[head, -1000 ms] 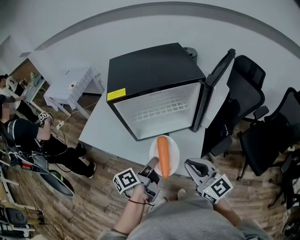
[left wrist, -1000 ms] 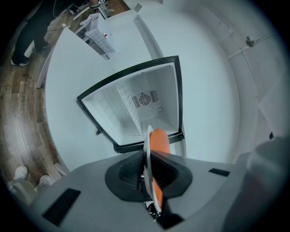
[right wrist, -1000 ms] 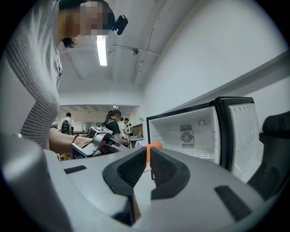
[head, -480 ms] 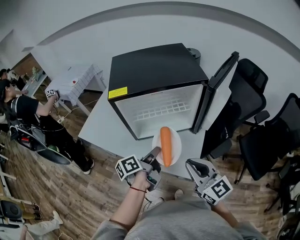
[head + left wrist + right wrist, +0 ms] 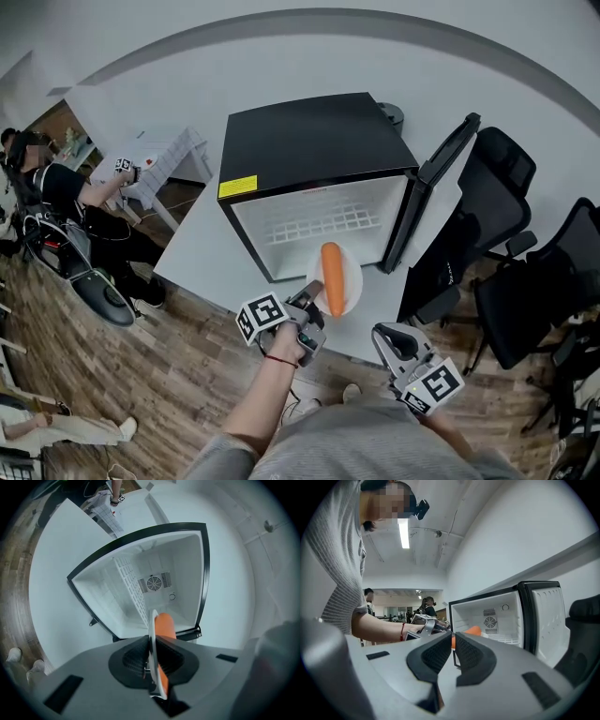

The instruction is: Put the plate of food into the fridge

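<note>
White plate: one; was pinched by its near rim and was just near of the fridge's open mouth, not yet inside.
Orange carrot: one; lay lengthwise on the plate, pointing at the fridge.
Black fridge: one; stood on the white table, cavity bare.
Fridge door: one; swung wide to the right, clear of the opening.
Wire shelf: one; was far back in the cavity.
Left gripper: one; jaws clamped on the plate's rim.
Right gripper: one; jaws pressed together on nothing, held near and to the right, apart from the plate.
Black office chairs: two; were right of the door.
Step in hand: carrying the plate to the opening, judged about midway through the task.
Next move calls for: a level push far into the cavity so the carrot did not roll, clearing the lower door frame, then a set-down before the jaws spread.
</note>
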`<state>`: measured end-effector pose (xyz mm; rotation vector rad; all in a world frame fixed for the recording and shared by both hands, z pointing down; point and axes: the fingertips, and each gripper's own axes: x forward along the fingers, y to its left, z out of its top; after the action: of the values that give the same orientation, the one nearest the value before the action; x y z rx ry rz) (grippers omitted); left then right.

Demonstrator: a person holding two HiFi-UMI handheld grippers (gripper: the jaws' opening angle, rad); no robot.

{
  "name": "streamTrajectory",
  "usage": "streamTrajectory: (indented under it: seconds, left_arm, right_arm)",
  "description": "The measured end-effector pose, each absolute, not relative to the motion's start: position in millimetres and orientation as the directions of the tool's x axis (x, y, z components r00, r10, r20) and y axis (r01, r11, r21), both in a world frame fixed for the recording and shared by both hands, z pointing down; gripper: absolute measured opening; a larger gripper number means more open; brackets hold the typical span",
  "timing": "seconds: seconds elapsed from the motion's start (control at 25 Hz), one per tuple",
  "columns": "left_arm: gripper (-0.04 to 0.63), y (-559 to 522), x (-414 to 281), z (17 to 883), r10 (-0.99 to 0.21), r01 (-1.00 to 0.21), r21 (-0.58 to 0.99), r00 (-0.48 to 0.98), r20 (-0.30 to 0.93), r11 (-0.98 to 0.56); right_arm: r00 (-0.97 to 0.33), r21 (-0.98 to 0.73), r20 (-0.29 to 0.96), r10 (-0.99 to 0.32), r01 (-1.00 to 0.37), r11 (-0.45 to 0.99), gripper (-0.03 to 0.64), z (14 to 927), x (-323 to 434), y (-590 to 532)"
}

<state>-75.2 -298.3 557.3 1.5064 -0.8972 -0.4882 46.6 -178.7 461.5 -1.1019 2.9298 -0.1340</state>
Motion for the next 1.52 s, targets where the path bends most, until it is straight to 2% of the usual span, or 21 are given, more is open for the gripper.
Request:
streamTrajectory:
  seconds: [1.52]
  left_arm:
    - [0.038,-436.0,-98.1,586.9,-0.845,-0.242,0.954,0.461,0.272,0.175]
  right_arm:
    - [-0.772,-0.116,0.056,-0.633,-0.634,0.764,0.015,481.3,46.7,-223.3]
